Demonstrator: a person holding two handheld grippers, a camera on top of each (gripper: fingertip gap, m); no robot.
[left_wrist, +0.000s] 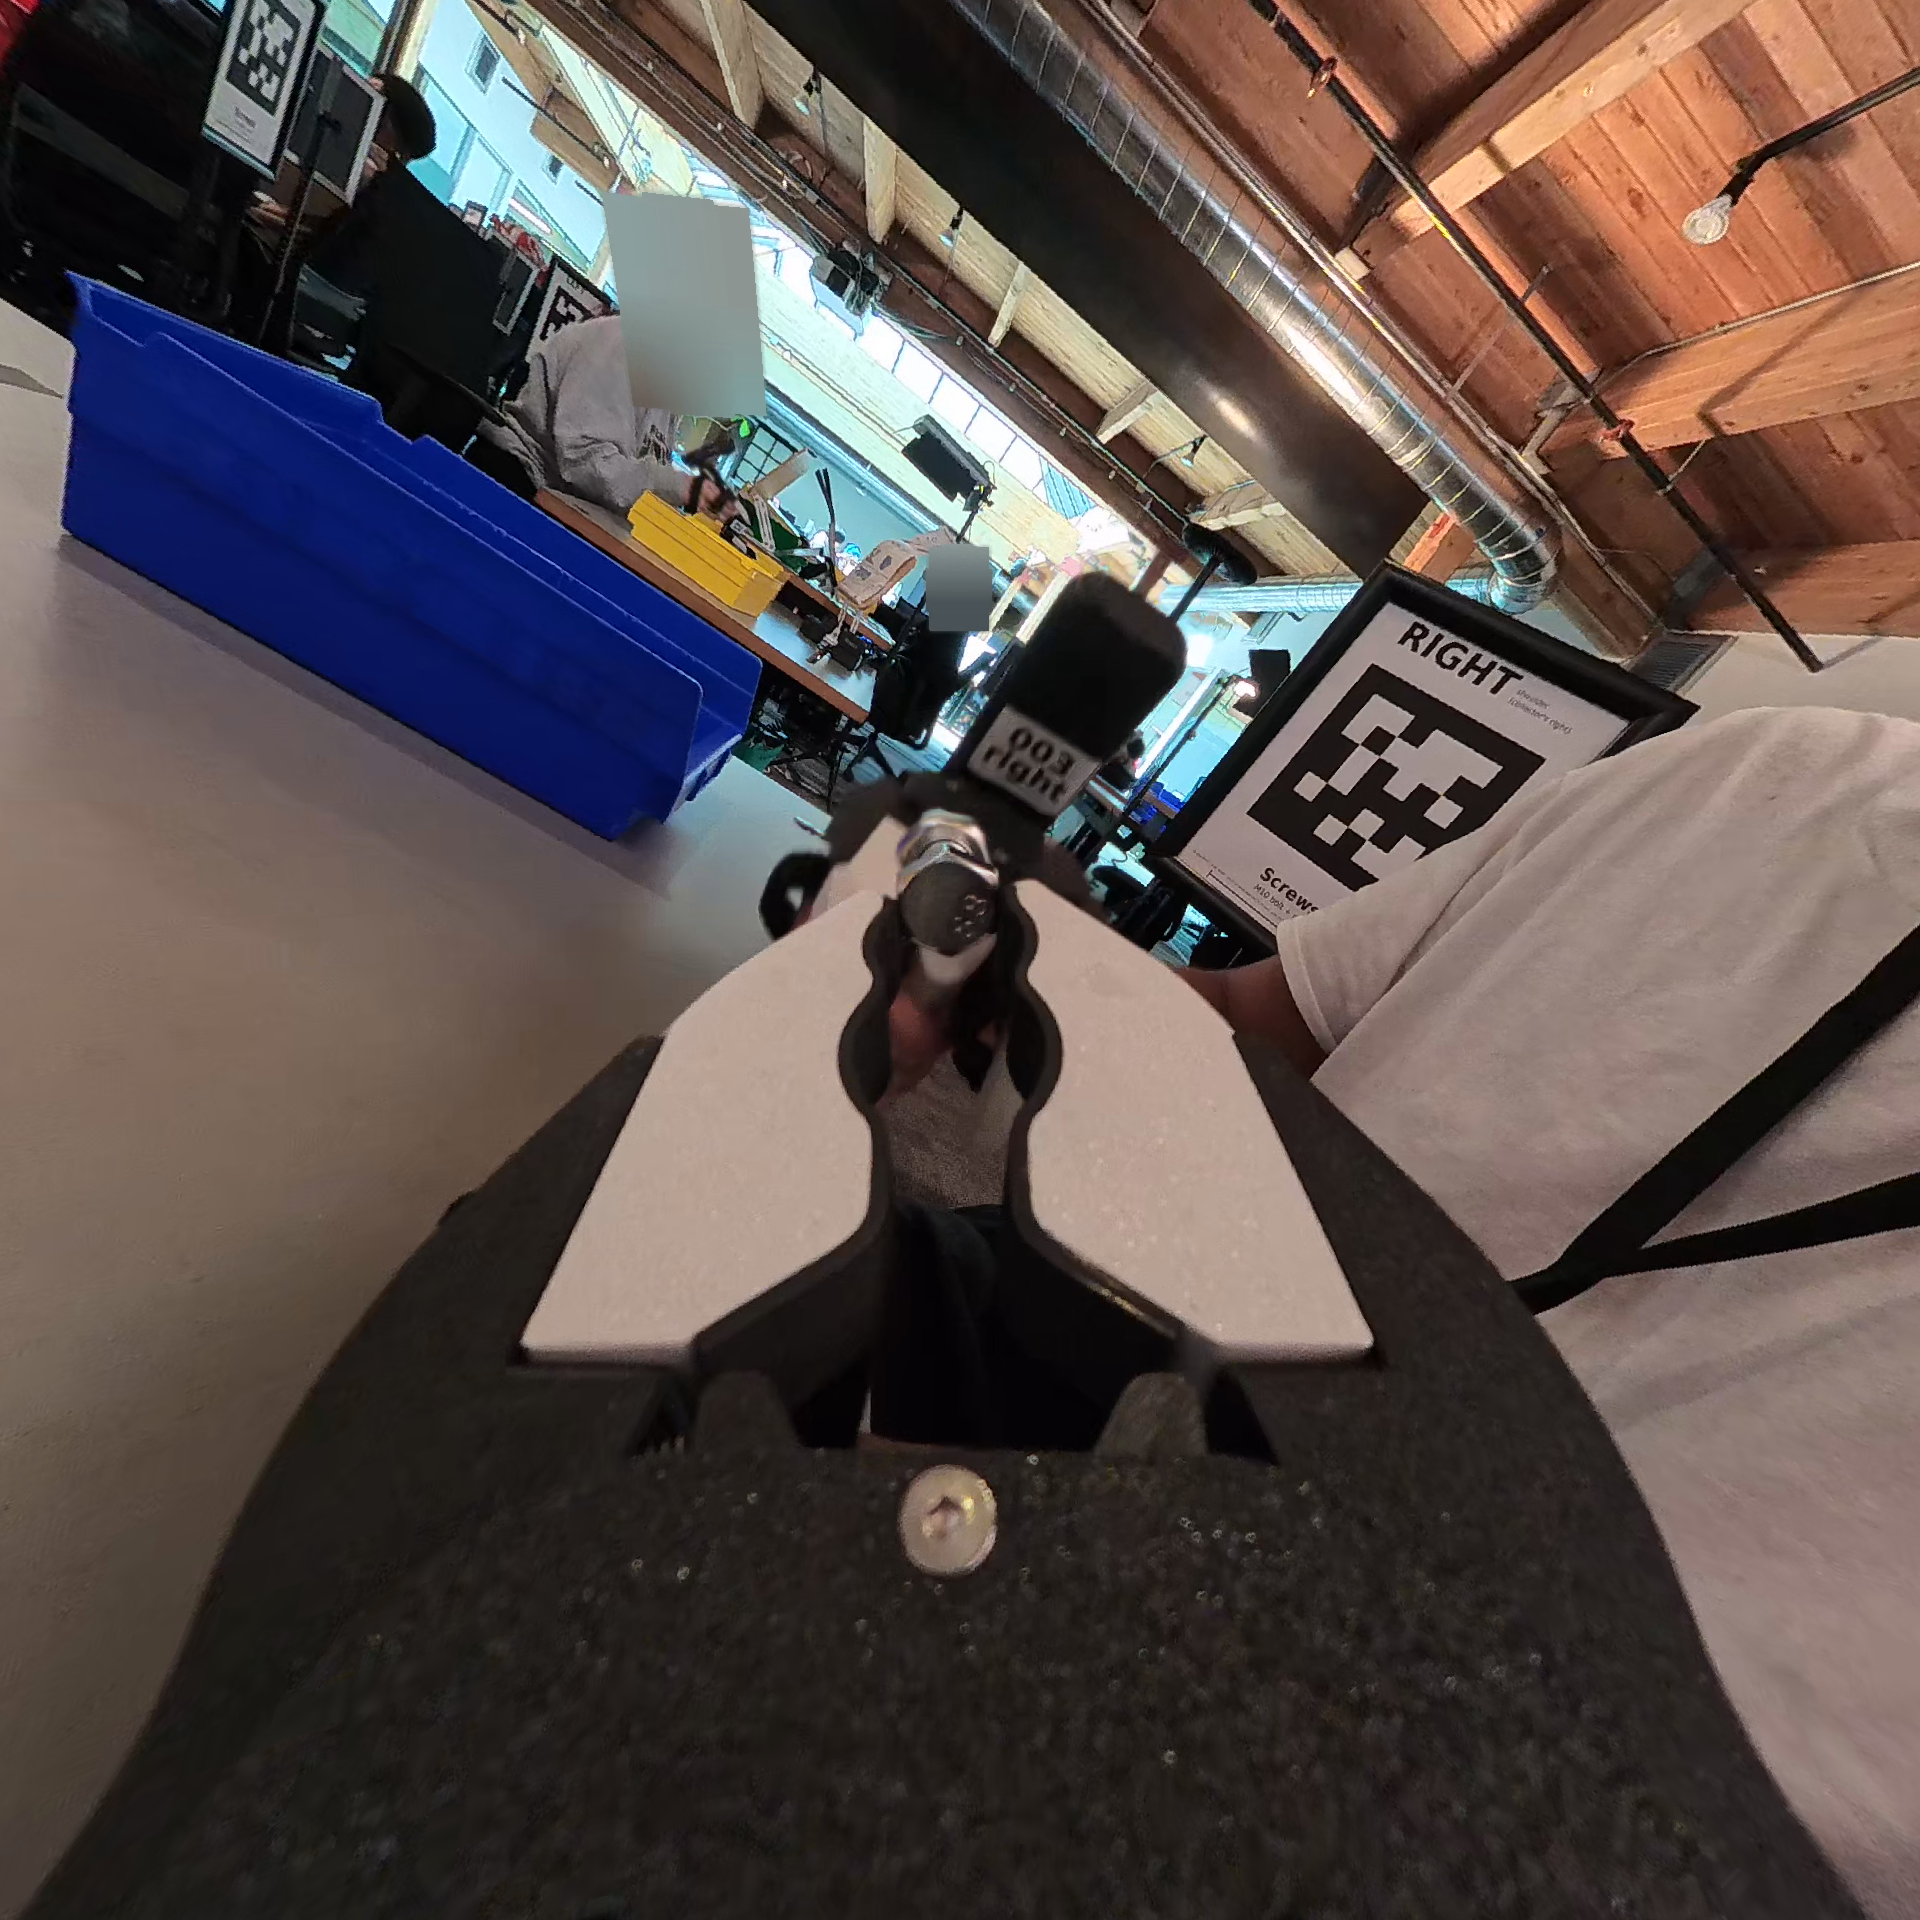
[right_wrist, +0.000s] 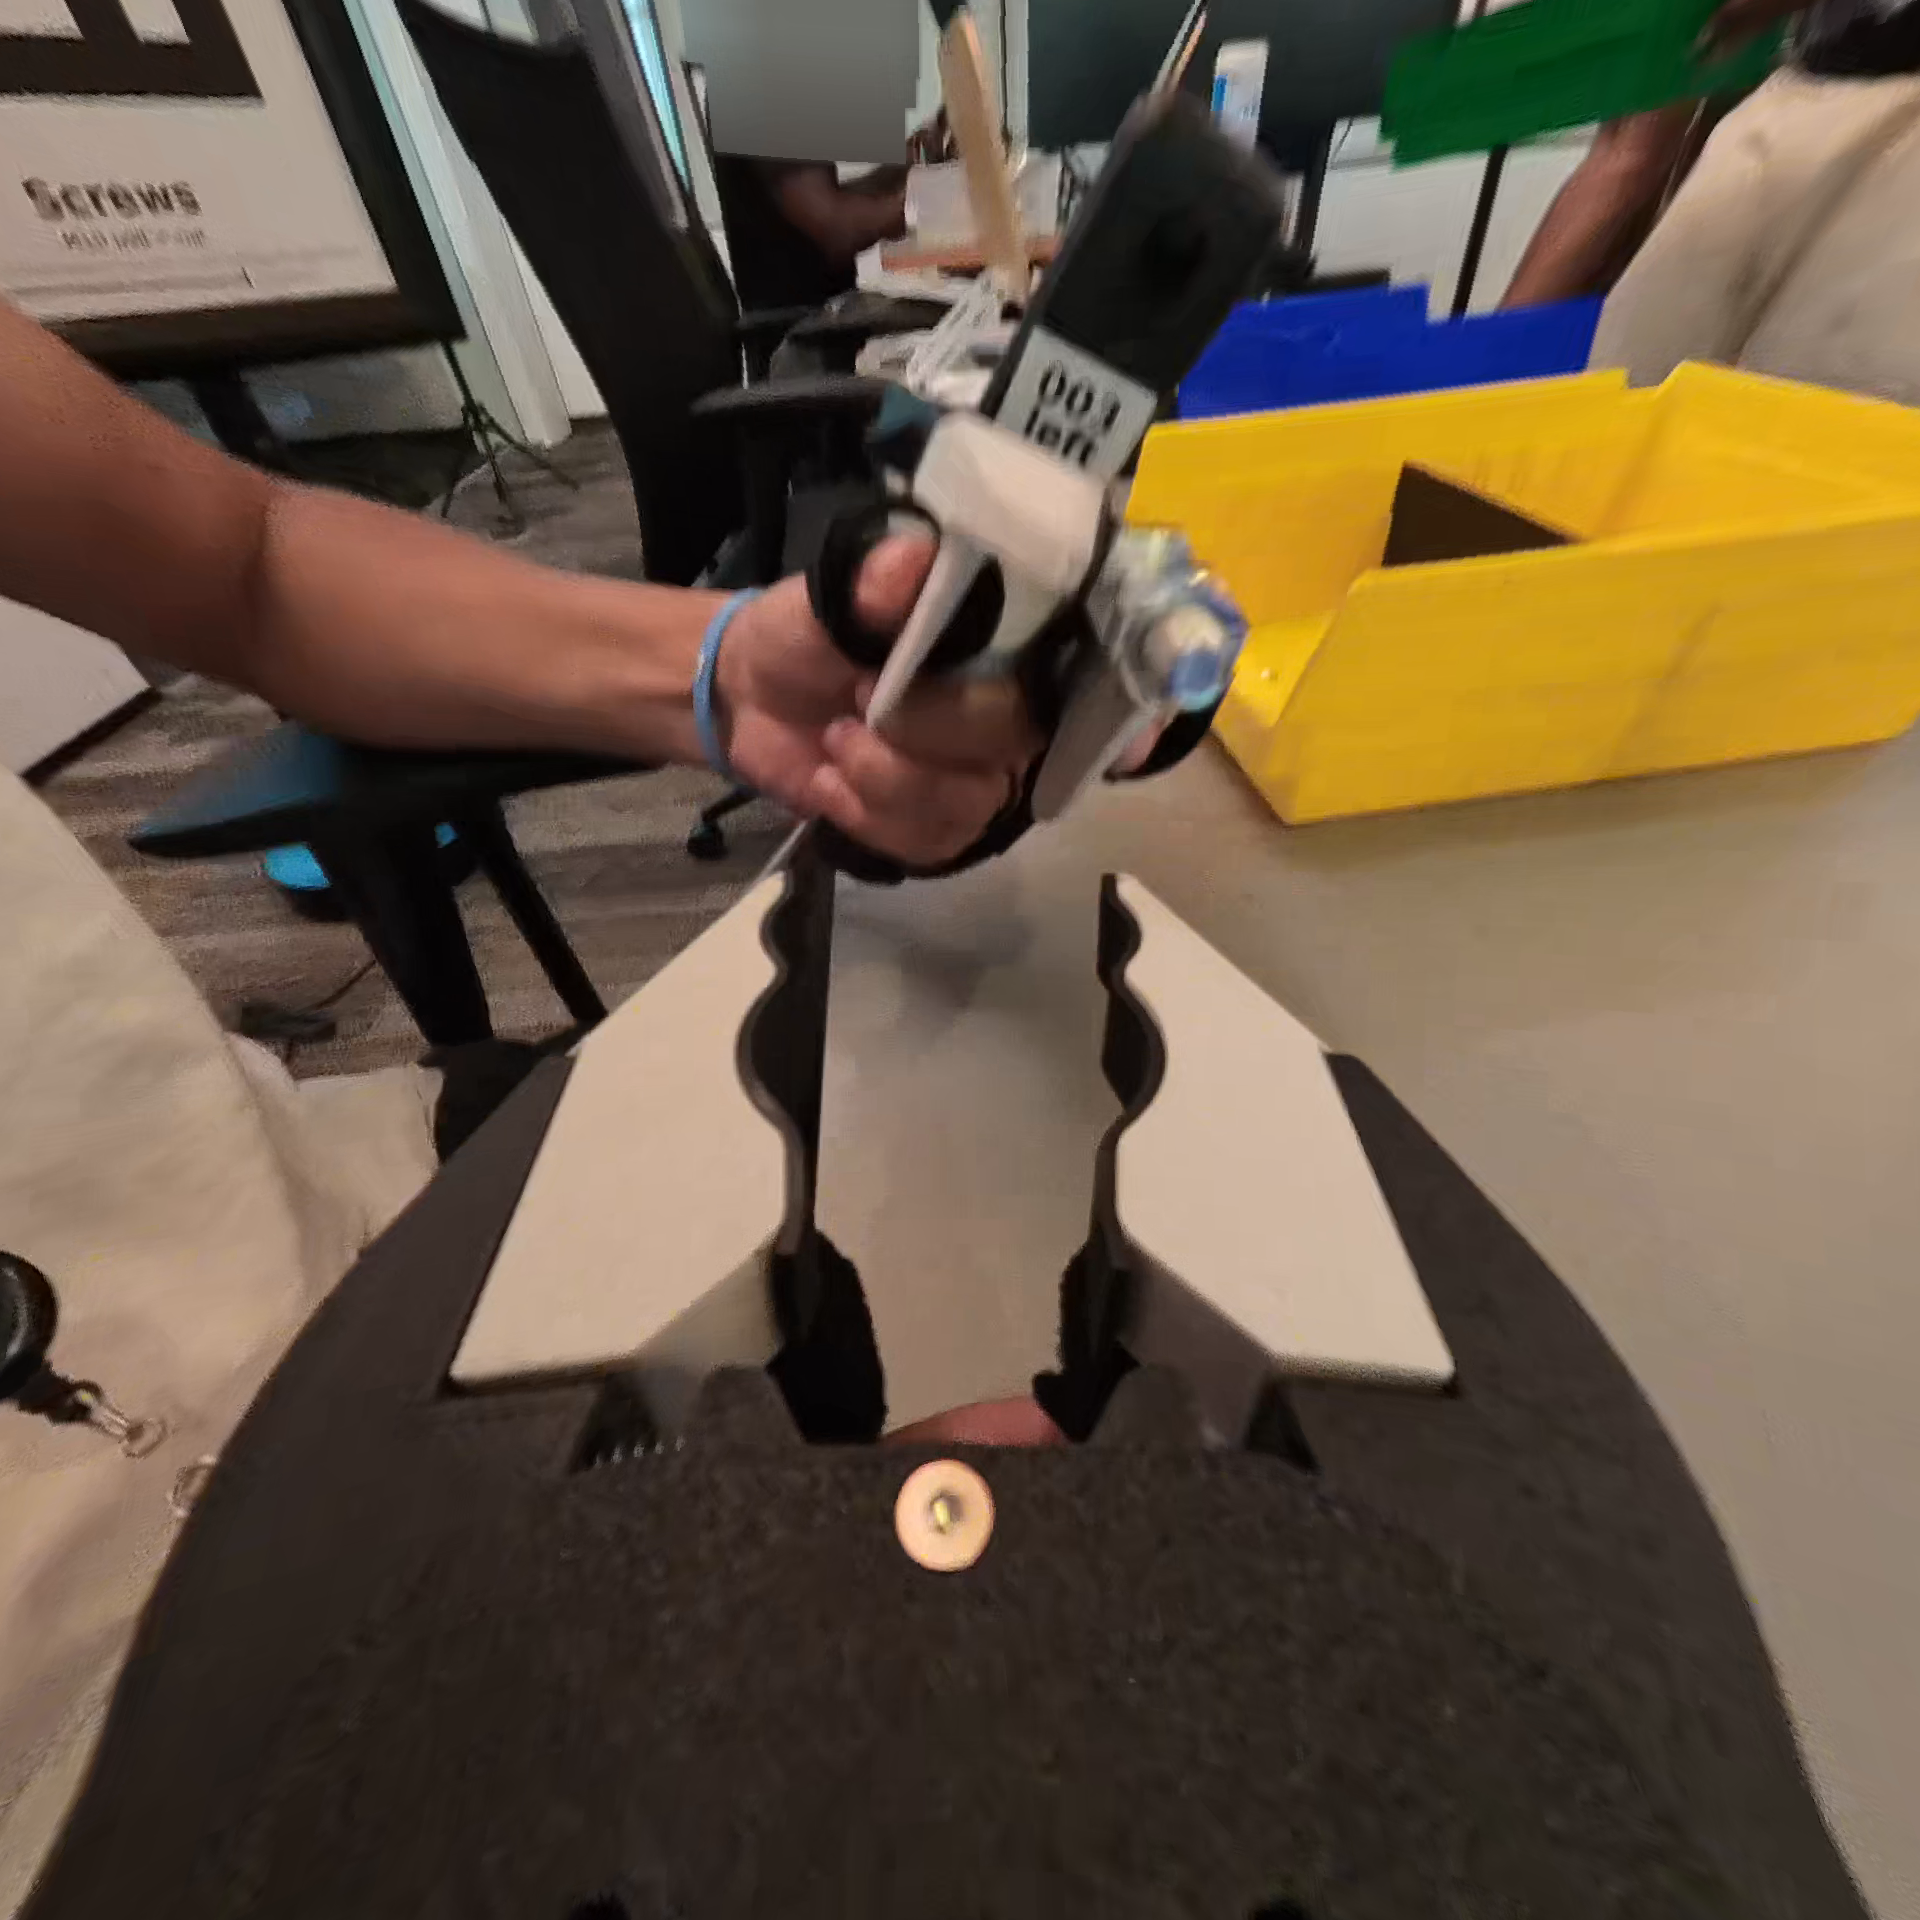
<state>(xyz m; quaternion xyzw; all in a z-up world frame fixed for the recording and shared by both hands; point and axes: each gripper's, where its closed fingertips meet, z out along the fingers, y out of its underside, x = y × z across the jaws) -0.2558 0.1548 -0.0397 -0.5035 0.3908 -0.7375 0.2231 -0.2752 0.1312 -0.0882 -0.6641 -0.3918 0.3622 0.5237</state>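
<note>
My left gripper (left_wrist: 951, 925) is shut on a silver hex bolt (left_wrist: 948, 904) with a nut and washer on it, held up above the pale table (left_wrist: 260, 987). The right wrist view shows that left gripper in a person's hand (right_wrist: 894, 748), with the bolt (right_wrist: 1174, 634) sticking out of its tip. My right gripper (right_wrist: 945, 904) is open and empty, its jaws wide apart, just below and short of the hand and bolt. It also shows in the left wrist view (left_wrist: 1081, 686), facing me just beyond the bolt.
A yellow bin (right_wrist: 1558, 665) stands on the table to the right, with a blue bin (right_wrist: 1382, 343) behind it. Another blue bin (left_wrist: 364, 582) sits at the far left. A framed marker sign (left_wrist: 1392, 758), office chairs (right_wrist: 665, 343) and seated people are beyond.
</note>
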